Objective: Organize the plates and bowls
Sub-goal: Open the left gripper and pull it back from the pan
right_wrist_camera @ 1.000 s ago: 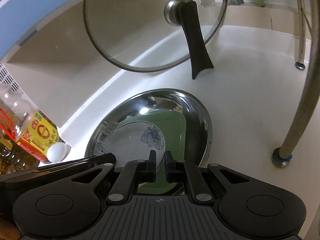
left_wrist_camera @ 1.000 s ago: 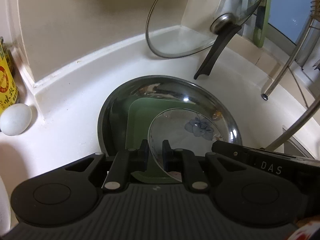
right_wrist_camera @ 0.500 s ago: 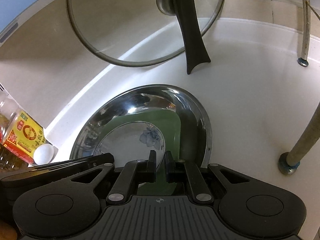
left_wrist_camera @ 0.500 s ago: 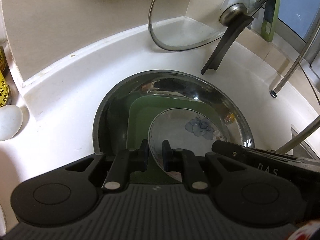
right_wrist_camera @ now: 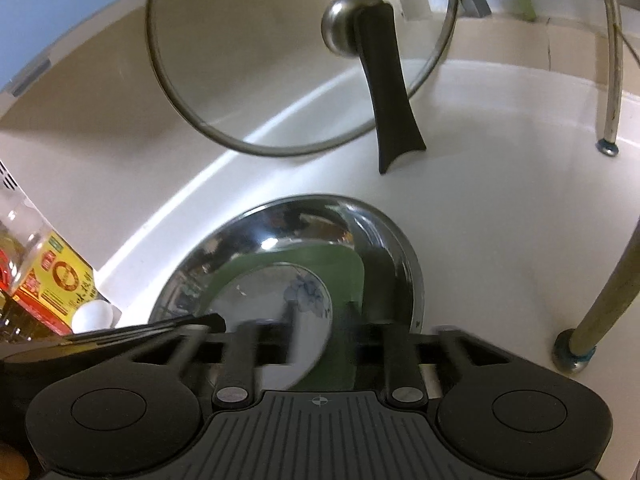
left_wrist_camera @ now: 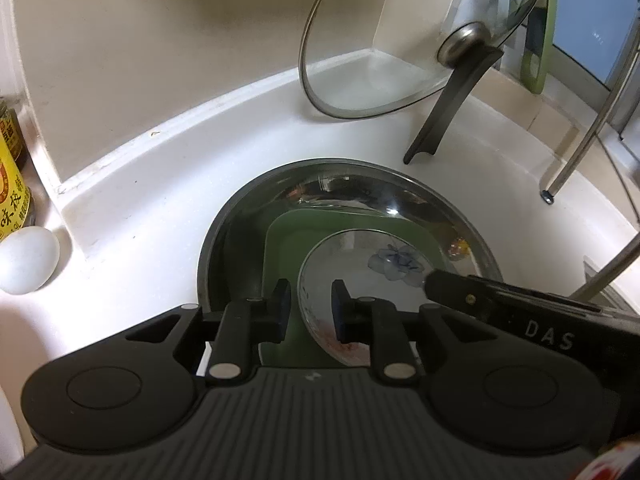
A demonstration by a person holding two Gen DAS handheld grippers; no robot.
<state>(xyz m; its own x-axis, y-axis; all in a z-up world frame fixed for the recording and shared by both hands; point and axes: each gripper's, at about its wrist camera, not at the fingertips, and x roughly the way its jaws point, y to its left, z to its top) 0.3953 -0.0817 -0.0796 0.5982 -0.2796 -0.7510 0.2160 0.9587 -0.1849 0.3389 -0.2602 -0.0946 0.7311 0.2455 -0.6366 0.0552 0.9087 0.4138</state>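
A small white plate with a blue flower (left_wrist_camera: 360,280) lies on a green square plate (left_wrist_camera: 280,248), which lies in a wide steel plate (left_wrist_camera: 360,184) on the white counter. My left gripper (left_wrist_camera: 310,300) straddles the near rim of the white plate, its jaws opening, pads off the rim. In the right wrist view the same stack shows: white plate (right_wrist_camera: 260,300), green plate (right_wrist_camera: 344,276), steel plate (right_wrist_camera: 384,248). My right gripper (right_wrist_camera: 320,332) is blurred, its jaws opening around the near edges of the white and green plates without pressing.
A glass lid with a black handle (left_wrist_camera: 380,60) leans against the back wall. A white egg (left_wrist_camera: 26,260) and a yellow tin (left_wrist_camera: 12,192) sit at the left. Metal rack legs (right_wrist_camera: 576,352) stand on the counter at the right.
Both grippers' jaws were shut on the plates' near rims and have now parted, the right wider than the left. The stack of plates lies where it was.
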